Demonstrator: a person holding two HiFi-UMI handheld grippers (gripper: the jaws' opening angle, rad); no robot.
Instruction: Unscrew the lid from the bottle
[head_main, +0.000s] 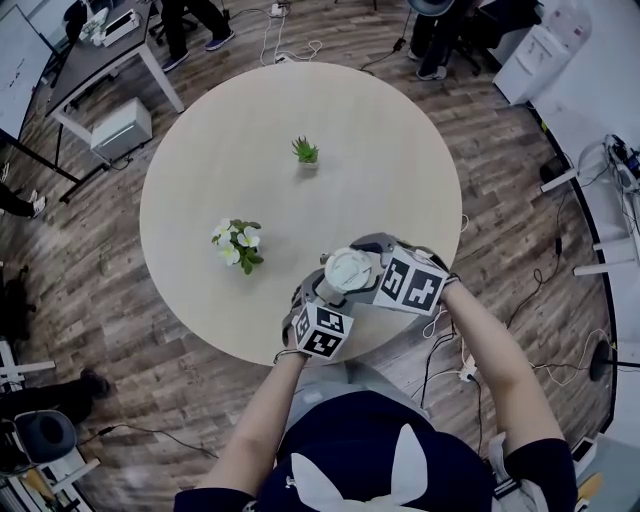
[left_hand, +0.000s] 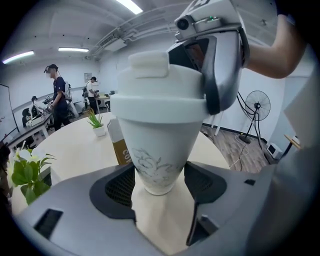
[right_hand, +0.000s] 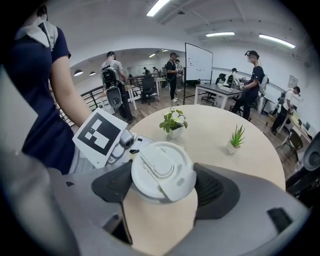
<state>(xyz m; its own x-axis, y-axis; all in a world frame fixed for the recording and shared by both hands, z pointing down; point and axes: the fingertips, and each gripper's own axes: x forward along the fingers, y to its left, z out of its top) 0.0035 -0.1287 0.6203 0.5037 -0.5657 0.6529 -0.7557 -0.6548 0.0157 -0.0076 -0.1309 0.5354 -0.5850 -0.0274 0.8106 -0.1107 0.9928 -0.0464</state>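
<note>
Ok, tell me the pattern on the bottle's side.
Bottle: white with a grey leafy drawing; clearest in left gripper view.

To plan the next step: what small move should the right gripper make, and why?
Probably twist the right gripper to loosen the lid: its jaws clamp the lid, which sits on the bottle, and the left gripper grips the bottle's base.

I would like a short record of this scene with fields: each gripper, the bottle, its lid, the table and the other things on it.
left gripper: closed on the lower body of the bottle
right gripper: closed around the lid
lid: white, on the bottle
table: round, light top
other things: white-flowered plant and small green plant, both apart from the bottle
</note>
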